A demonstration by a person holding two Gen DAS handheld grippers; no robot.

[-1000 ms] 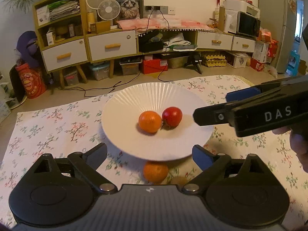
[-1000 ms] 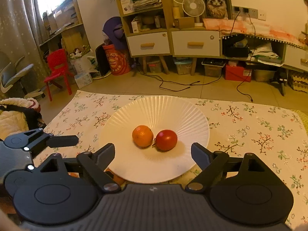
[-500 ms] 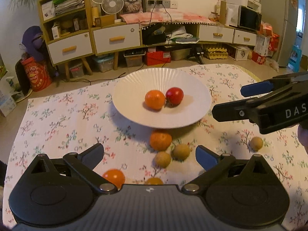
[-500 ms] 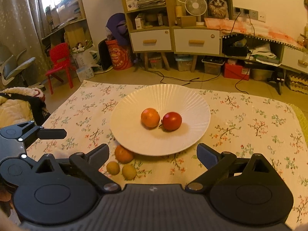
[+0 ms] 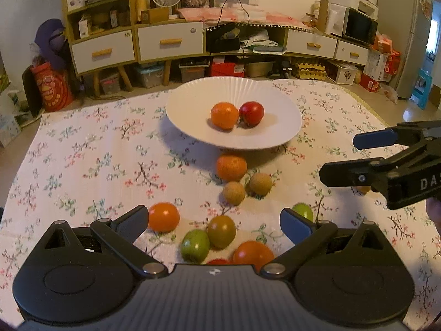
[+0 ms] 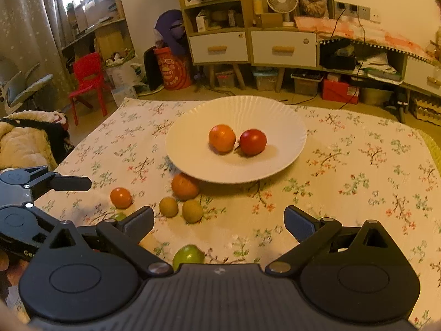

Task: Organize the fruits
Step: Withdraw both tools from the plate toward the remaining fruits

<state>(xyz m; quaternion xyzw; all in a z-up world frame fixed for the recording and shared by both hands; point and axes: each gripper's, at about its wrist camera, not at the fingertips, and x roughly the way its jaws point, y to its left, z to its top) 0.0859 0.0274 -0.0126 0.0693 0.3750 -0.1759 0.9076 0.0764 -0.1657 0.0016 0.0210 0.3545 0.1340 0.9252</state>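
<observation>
Hovering over table (image 5: 82, 160): left tongs (image 5: 217, 222) wide open, empty; right tongs (image 6: 219, 220) just opening, empty. White plate (image 5: 187, 127) at 12 o'clock holds orange (image 5: 224, 115), tomato (image 5: 251, 113); loose fruits (image 5: 231, 167) nearer.

Loose fruit crowds the tabletop (image 5: 82, 149) in front of the white plate (image 5: 193, 127): a mandarin (image 5: 231, 167) against its near rim, two brown fruits (image 5: 233, 192) just behind. Left and right of the plate the cloth lies bare.
</observation>
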